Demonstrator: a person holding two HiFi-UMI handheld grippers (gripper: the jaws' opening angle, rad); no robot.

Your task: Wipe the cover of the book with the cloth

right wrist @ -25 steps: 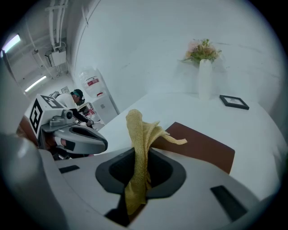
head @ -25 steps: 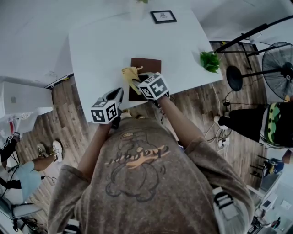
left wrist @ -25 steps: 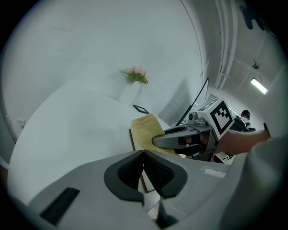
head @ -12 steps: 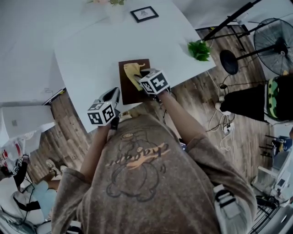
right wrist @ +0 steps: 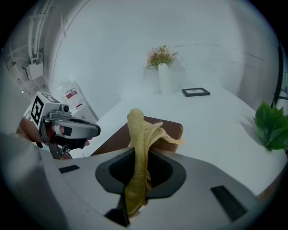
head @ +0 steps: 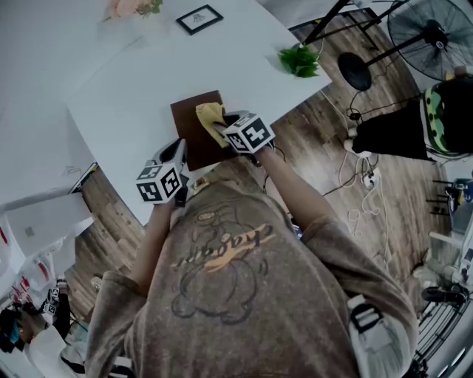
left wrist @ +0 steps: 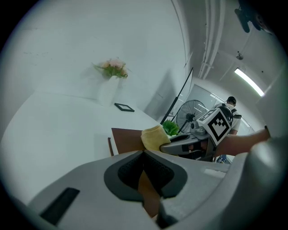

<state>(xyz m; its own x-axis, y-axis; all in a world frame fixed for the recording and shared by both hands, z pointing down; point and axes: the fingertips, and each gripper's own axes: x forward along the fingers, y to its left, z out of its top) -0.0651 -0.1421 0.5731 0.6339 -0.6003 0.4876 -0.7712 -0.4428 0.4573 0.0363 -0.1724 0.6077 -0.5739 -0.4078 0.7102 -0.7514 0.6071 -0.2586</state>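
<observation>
A brown book point(head: 189, 125) lies on the white table point(head: 126, 81) near its front edge. My right gripper point(head: 226, 127) is shut on a yellow cloth point(head: 211, 117), which rests on the right part of the cover. In the right gripper view the cloth point(right wrist: 138, 134) stands up out of the jaws in front of the book point(right wrist: 168, 127). My left gripper point(head: 180, 151) is at the book's near left corner. In the left gripper view its jaws point(left wrist: 145, 156) are closed on a brown edge of the book point(left wrist: 127, 137), with the cloth point(left wrist: 154, 137) beyond.
A small framed picture point(head: 199, 18) and a vase of flowers point(head: 130, 8) stand at the table's far side, a green plant point(head: 299, 60) at its right corner. A fan point(head: 430, 29) and stands are on the wooden floor to the right.
The cloth in my right gripper has moved from the book's left edge toward the right part of the cover. My left gripper has come up to the book's near corner.
</observation>
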